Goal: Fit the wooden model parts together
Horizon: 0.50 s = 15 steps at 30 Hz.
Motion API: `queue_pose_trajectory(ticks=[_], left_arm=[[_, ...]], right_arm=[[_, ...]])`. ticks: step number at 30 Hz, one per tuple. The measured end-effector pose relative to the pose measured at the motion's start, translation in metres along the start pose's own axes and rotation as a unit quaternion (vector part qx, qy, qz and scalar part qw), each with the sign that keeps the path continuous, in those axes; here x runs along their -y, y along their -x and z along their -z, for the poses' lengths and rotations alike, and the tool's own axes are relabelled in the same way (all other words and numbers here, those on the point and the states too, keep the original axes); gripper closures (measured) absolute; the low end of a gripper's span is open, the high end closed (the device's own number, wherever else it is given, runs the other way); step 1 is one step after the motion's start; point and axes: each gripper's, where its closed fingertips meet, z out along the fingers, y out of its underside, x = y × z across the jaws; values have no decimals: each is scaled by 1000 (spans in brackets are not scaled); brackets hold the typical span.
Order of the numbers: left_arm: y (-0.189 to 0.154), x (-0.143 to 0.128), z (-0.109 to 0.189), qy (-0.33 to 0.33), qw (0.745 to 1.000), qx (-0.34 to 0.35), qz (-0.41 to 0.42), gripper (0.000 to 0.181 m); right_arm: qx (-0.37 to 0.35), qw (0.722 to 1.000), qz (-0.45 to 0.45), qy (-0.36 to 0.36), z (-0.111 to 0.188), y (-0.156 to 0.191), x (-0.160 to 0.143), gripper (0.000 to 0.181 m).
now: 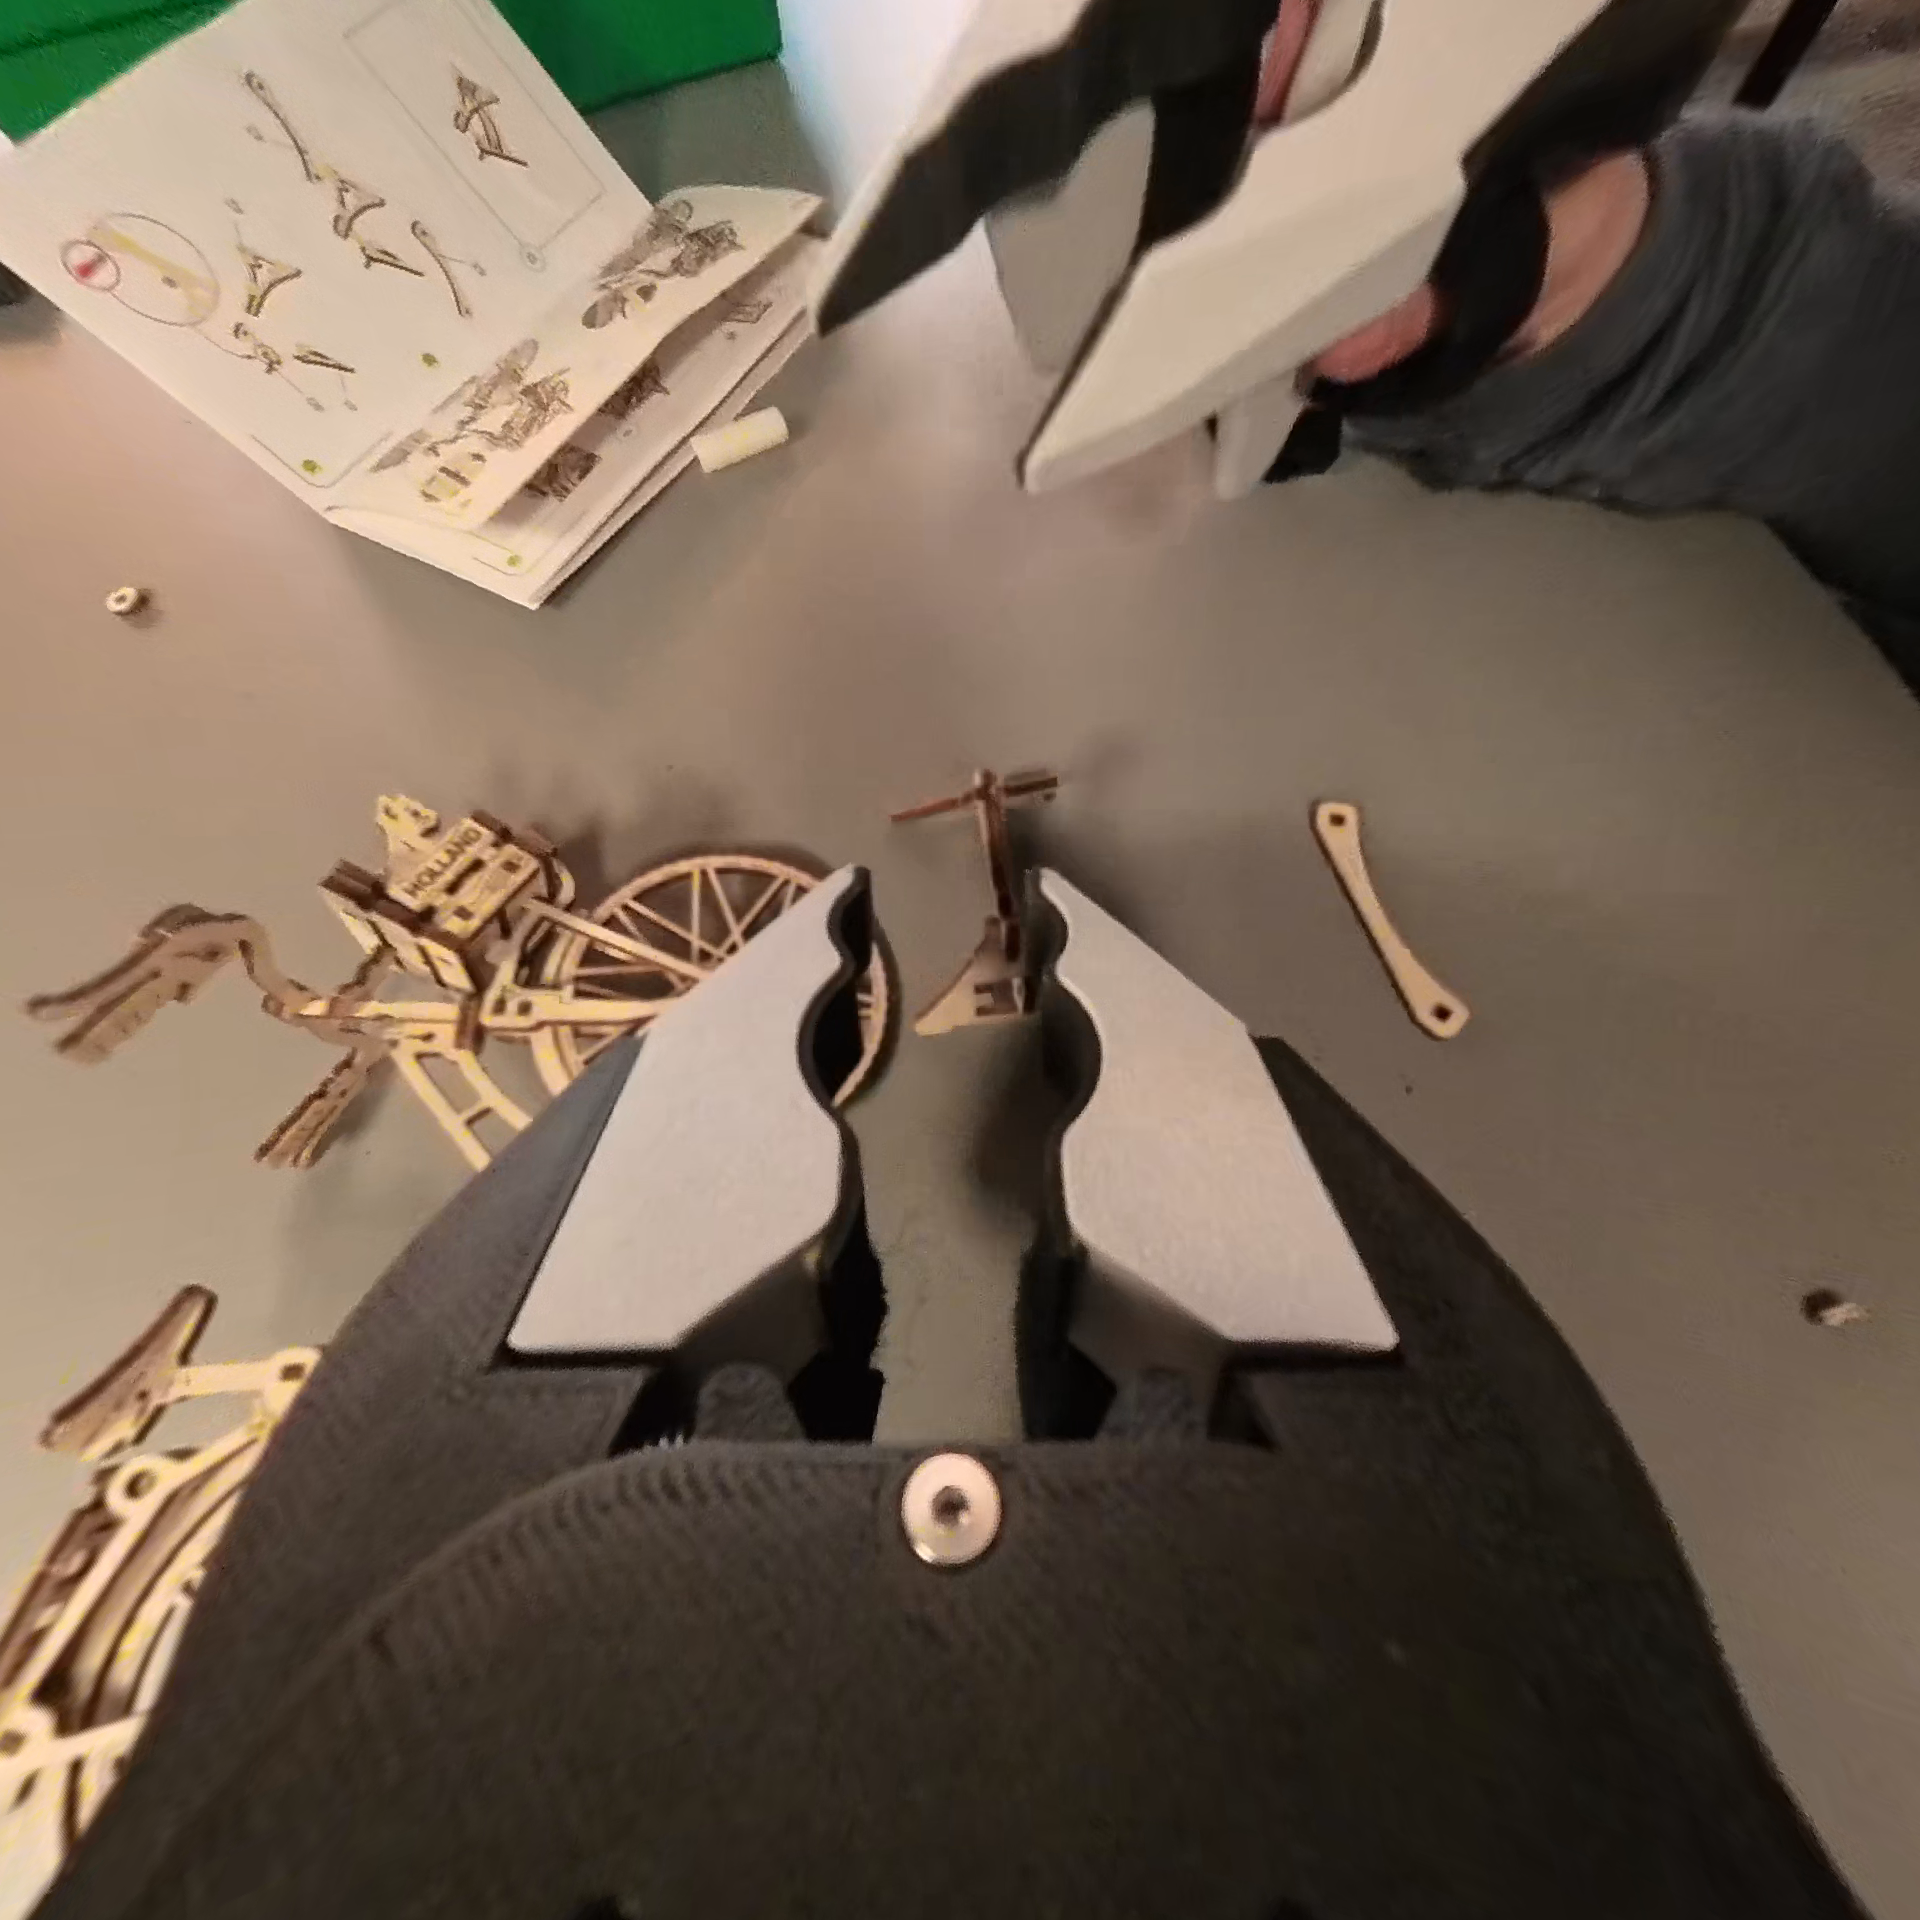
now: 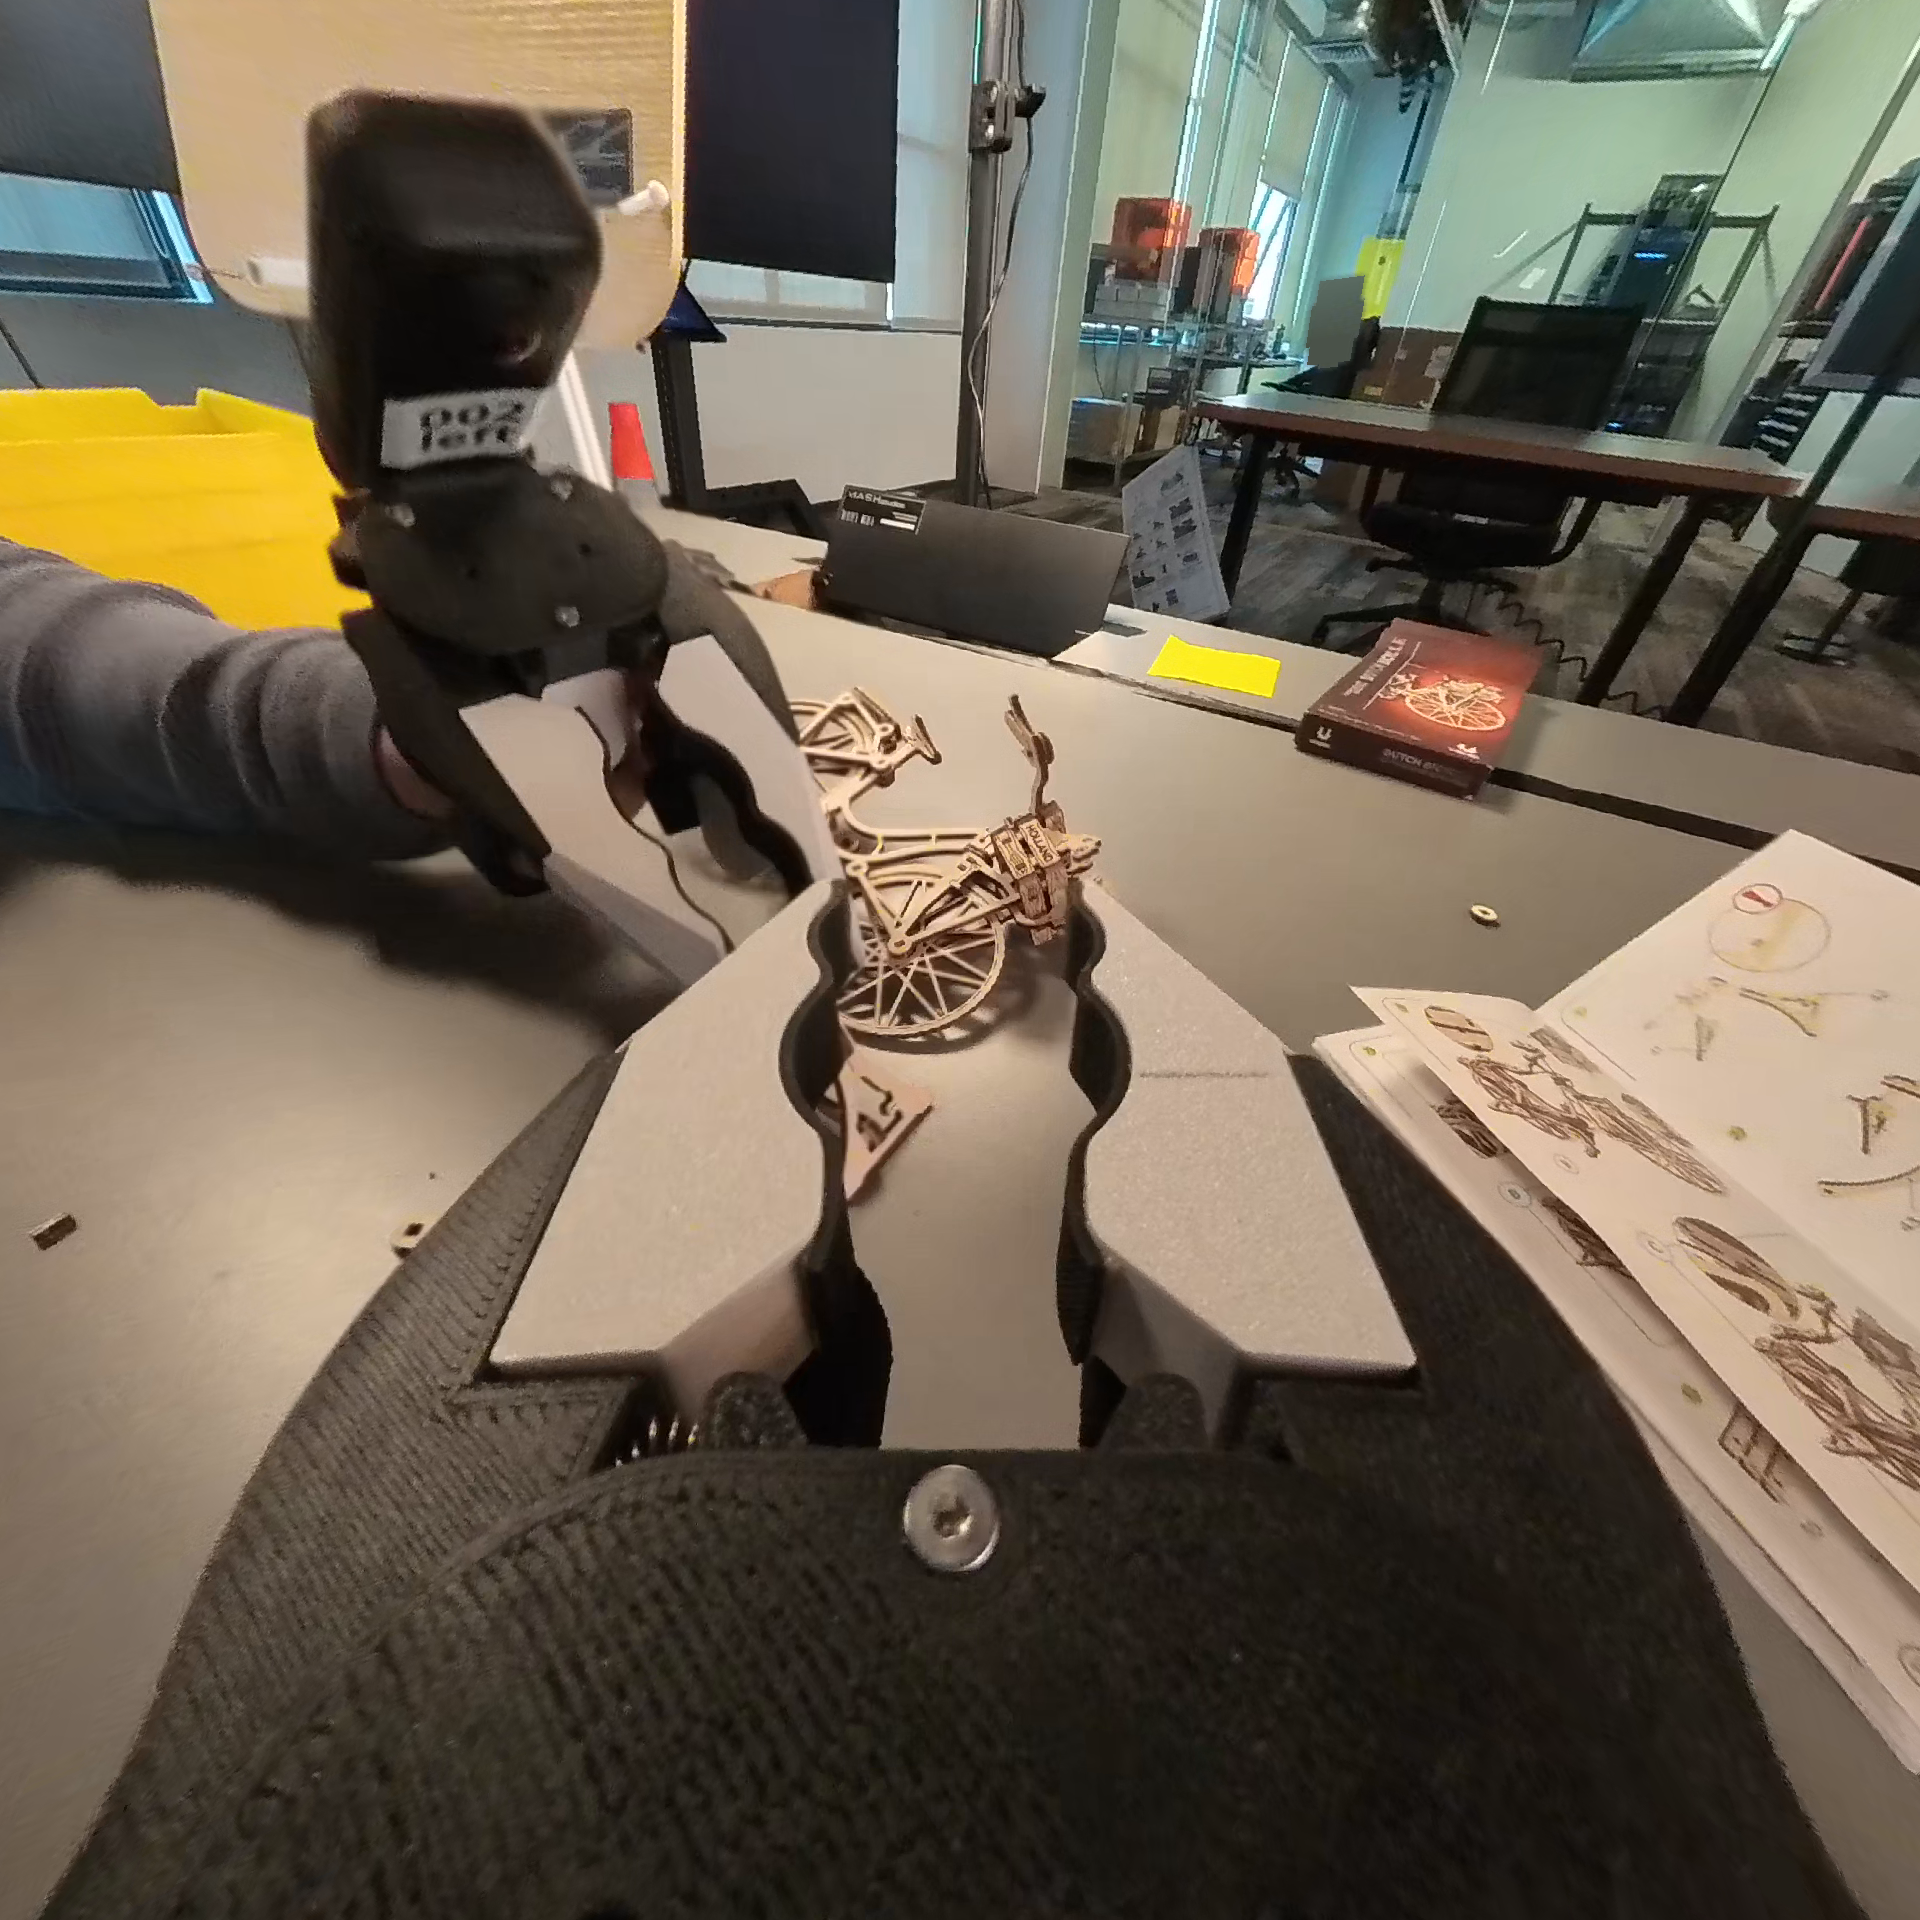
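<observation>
A part-built wooden bicycle [image 1: 499, 966] with a spoked wheel lies on the grey table [image 1: 1143, 644]; it also shows in the right wrist view [image 2: 935, 914]. A small wooden fork piece [image 1: 987, 966] with a crossbar stands just past my left gripper [image 1: 948, 894], in line with the gap between its open fingers and close to the right one. A loose curved strip [image 1: 1387, 920] lies to its right. My right gripper [image 2: 956, 914] is open and empty, above the table. The fork piece [image 2: 883, 1117] lies partly behind its left finger.
An open instruction booklet [image 1: 416, 312] lies at the back left, with a white cylinder [image 1: 740, 442] and a small nut [image 1: 130, 601] near it. Another wooden assembly [image 1: 125, 1475] lies front left. A dark kit box [image 2: 1418, 717] and a yellow bin [image 2: 156, 499] stand farther off. Tip to tip, the grippers are about 8 cm apart. About 7 cm separates my left fingertips from the part-built wooden bicycle [image 1: 499, 966]. The right camera catches it too, in the right wrist view [image 2: 991, 869].
</observation>
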Motion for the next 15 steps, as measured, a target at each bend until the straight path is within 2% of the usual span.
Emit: queue_pose_trajectory(ticks=[5, 12, 15], left_arm=[[-7, -3, 0, 47, 997, -43, 44, 158], [-12, -8, -15, 98, 993, -43, 43, 163], [-16, -8, -16, 93, 993, -58, 39, 179]], right_arm=[[-9, 1000, 4, -5, 2, -3, 2, 143], [-11, 1000, 5, -6, 2, -3, 3, 144], [-13, 1000, 4, -7, 3, -4, 3, 144]])
